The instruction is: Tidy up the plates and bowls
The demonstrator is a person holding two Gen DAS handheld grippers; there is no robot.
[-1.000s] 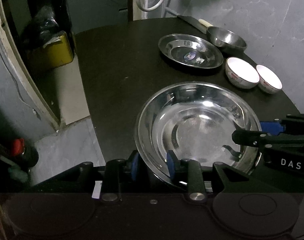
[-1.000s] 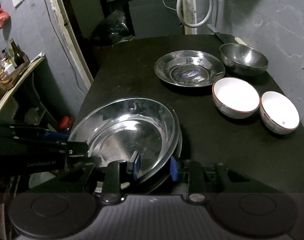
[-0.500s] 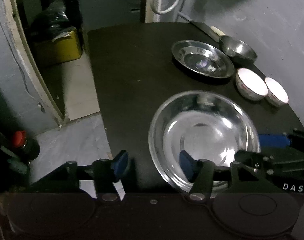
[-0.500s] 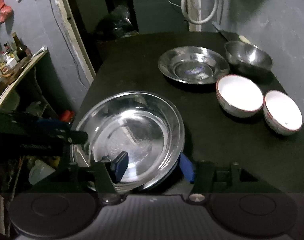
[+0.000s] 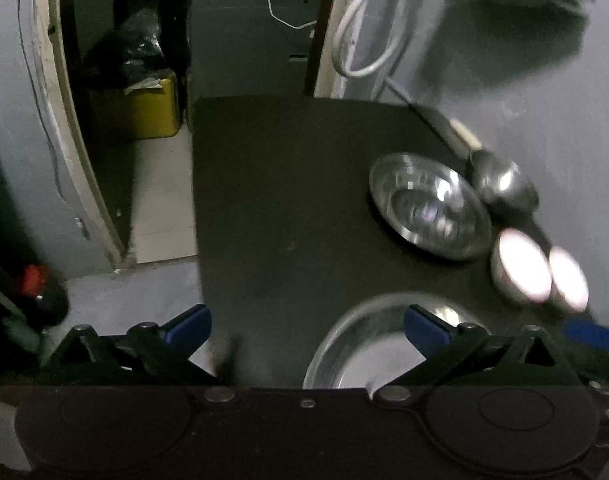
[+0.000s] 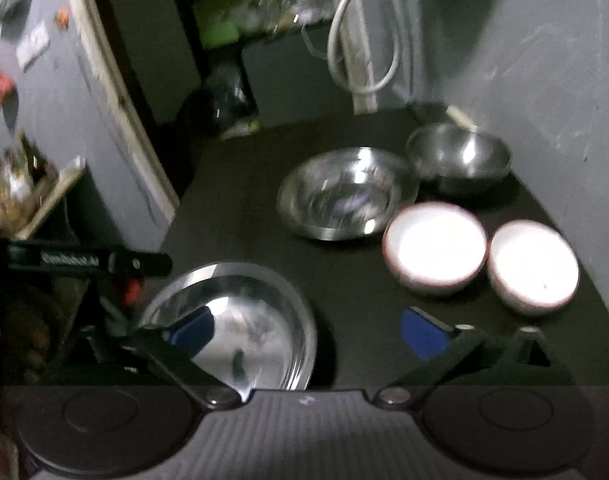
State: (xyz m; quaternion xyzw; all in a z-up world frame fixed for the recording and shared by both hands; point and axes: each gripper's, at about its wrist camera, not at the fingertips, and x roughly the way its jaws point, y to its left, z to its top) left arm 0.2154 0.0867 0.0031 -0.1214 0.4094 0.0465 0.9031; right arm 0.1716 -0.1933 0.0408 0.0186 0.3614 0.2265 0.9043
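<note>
Left gripper: we see its blue pads spread wide and opening further, nothing pressed between them. The right-hand pad hangs over the near rim of the large steel basin; the other pad sits out past the desk's edge.

Right gripper: likewise wide and opening further. One pad is above the basin's bowl, the other over bare desk beside it; neither pad presses the rim.

We take the basin as landmark. It sits flat on the desk at the near corner, free of both grippers.

- Beyond the basin, toward the wall: shallow steel plate.
- Behind that plate, farthest from the basin: small steel bowl.
- Right of the basin, nearer than the plate: two white bowls, the larger just beside the smaller; we cannot tell if they touch.

Frames are blurred.
</note>
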